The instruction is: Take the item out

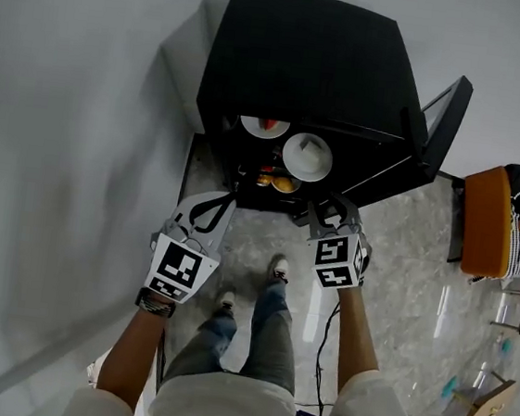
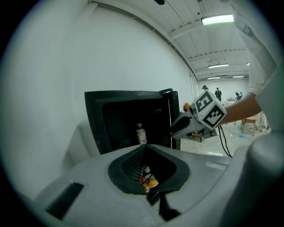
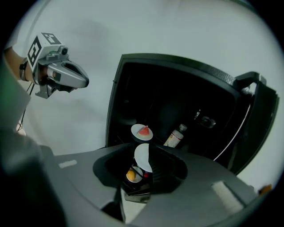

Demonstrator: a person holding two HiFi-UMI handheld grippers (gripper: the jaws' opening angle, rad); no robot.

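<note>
A black cabinet [image 1: 305, 58] stands with its door [image 1: 442, 121] swung open to the right. On its shelves are a small plate with a red wedge [image 1: 265, 126], a white plate [image 1: 307, 156] and oranges [image 1: 281, 182] lower down. The right gripper view shows the wedge plate [image 3: 142, 131], the white plate [image 3: 143, 157], a small bottle [image 3: 175, 137] and an orange [image 3: 131, 176]. My left gripper [image 1: 211, 208] and right gripper [image 1: 330, 210] hover just before the lowest shelf. Both are open and hold nothing. The bottle [image 2: 141, 134] also shows in the left gripper view.
A white wall runs along the left. The open door [image 3: 262, 128] stands at the right of the opening. An orange chair [image 1: 487, 224] sits further right, and a black cable [image 1: 325, 336] lies on the marble floor by the person's feet [image 1: 279, 268].
</note>
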